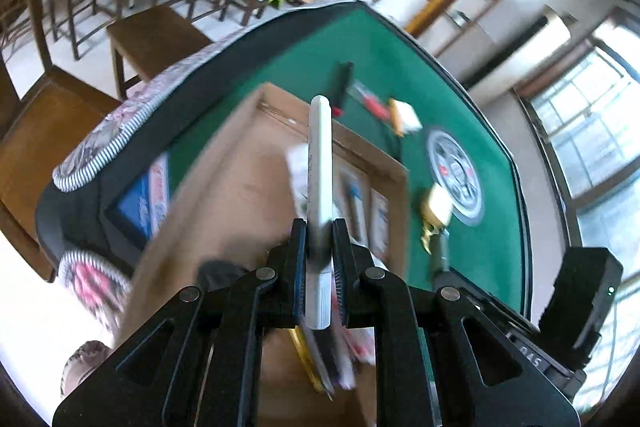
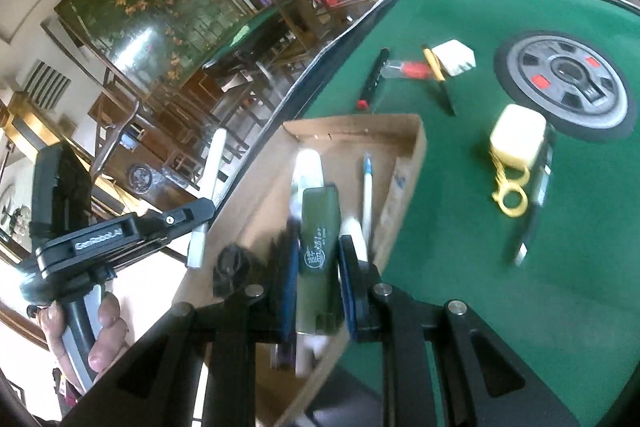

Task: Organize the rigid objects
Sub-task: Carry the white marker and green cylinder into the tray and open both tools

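Box (image 2: pixel 404 163) contents blurred | left gripper (image 1: pixel 320 239) clamps marker (image 1: pixel 320 163)

A: What marks the left gripper (image 1: pixel 319 239)?
B: Matte black linkage arms, round silver pivot pins, blue ribbed pads (image 1: pixel 301 291).

A: And from the right wrist?
B: Its black mount bears white lettering; bare-skinned fingers (image 2: pixel 107 311) wrap the handle.

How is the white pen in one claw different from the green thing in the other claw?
The white marker is slim, pale and long, reaching far past the left gripper. The green case is dark olive, broader and stubbier, with white print, in the right gripper. Both are clamped between fingers above the cardboard box.
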Action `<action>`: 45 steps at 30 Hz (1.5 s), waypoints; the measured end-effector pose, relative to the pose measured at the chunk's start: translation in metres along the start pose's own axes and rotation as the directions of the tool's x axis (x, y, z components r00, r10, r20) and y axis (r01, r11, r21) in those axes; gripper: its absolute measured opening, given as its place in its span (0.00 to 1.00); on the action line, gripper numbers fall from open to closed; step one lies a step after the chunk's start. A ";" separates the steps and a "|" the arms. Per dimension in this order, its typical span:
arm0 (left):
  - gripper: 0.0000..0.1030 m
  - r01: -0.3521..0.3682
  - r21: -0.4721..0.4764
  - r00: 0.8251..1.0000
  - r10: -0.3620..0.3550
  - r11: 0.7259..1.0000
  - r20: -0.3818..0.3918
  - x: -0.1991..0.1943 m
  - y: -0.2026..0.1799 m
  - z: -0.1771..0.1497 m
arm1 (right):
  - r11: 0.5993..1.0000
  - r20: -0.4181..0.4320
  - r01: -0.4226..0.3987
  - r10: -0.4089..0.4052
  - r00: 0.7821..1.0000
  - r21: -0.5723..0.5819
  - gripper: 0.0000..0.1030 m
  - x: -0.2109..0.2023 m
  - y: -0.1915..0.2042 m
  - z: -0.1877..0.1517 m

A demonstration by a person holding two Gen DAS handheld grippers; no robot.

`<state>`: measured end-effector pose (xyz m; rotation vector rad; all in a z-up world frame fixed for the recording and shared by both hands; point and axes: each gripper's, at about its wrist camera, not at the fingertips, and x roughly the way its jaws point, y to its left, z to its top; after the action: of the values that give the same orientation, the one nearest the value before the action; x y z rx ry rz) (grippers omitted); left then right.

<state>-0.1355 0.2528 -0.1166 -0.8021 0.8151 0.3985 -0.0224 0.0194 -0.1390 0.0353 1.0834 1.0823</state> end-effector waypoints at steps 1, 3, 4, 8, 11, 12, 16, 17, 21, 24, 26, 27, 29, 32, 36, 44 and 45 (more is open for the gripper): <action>0.11 -0.010 -0.027 1.000 0.010 1.000 -0.013 0.007 0.007 0.006 | 1.000 -0.006 0.006 -0.006 1.000 0.001 0.18 0.005 0.000 0.004; 0.12 -0.009 -0.051 1.000 0.008 0.999 -0.027 0.019 0.014 0.014 | 1.000 -0.020 0.027 -0.027 0.999 0.002 0.18 0.021 0.000 0.015; 0.12 -0.012 -0.064 0.999 0.009 0.998 -0.037 0.026 0.018 0.019 | 0.999 -0.025 0.034 -0.034 0.999 0.007 0.18 0.024 -0.001 0.017; 0.12 -0.032 -0.065 0.997 0.027 0.997 -0.072 0.047 0.020 0.024 | 0.998 -0.067 0.066 -0.065 0.996 0.022 0.18 0.045 -0.006 0.028; 0.12 -0.052 -0.067 0.993 0.045 0.996 -0.111 0.064 0.022 0.029 | 0.998 -0.105 0.067 -0.065 0.992 0.021 0.18 0.059 -0.008 0.033; 0.12 -0.056 -0.068 0.991 0.048 0.996 -0.124 0.068 0.022 0.029 | 0.997 -0.108 0.078 -0.076 0.991 0.015 0.18 0.063 -0.007 0.034; 0.12 -0.092 -0.056 0.985 0.082 0.994 -0.150 0.079 0.022 0.025 | 0.994 -0.130 0.104 -0.101 0.986 0.014 0.18 0.074 -0.006 0.035; 0.12 -0.097 -0.057 0.984 0.087 0.994 -0.157 0.081 0.023 0.024 | 0.994 -0.135 0.107 -0.105 0.985 0.012 0.18 0.076 -0.006 0.035; 0.12 -0.122 -0.047 0.978 0.112 0.991 -0.176 0.090 0.022 0.023 | 0.991 -0.133 0.135 -0.135 0.982 -0.006 0.18 0.082 -0.003 0.040; 0.12 -0.130 -0.041 0.976 0.121 0.991 -0.178 0.093 0.023 0.023 | 0.994 -0.141 0.111 -0.110 0.984 -0.002 0.18 0.085 0.000 0.041; 0.12 -0.138 -0.038 0.976 0.129 0.990 -0.178 0.092 0.022 0.024 | 0.993 -0.146 0.114 -0.116 0.983 -0.018 0.18 0.088 0.003 0.041; 0.12 -0.138 -0.036 0.975 0.130 0.990 -0.178 0.092 0.023 0.024 | 0.993 -0.150 0.116 -0.118 0.982 -0.024 0.18 0.091 0.003 0.041; 0.12 -0.142 -0.030 0.975 0.134 0.989 -0.177 0.092 0.022 0.023 | 0.992 -0.167 0.122 -0.125 0.978 -0.032 0.18 0.096 0.004 0.041; 0.12 -0.149 -0.026 0.974 0.142 0.989 -0.175 0.092 0.022 0.022 | 0.989 -0.161 0.140 -0.145 0.976 -0.042 0.18 0.098 0.003 0.040; 0.12 -0.160 -0.018 0.973 0.155 0.987 -0.172 0.092 0.020 0.022 | 0.988 -0.163 0.142 -0.149 0.975 -0.052 0.19 0.096 0.004 0.039; 0.31 -0.208 0.012 0.966 0.207 0.978 -0.155 0.088 0.014 0.019 | 0.994 -0.159 0.108 -0.112 0.981 -0.035 0.23 0.088 -0.002 0.041; 0.33 -0.207 0.011 0.967 0.206 0.978 -0.149 0.086 0.013 0.018 | 0.995 -0.158 0.093 -0.097 0.983 -0.034 0.28 0.085 -0.003 0.042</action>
<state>-0.0804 0.2766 -0.1816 -0.7598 1.0431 0.5302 0.0134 0.0979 -0.1778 -0.1251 1.2026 1.0257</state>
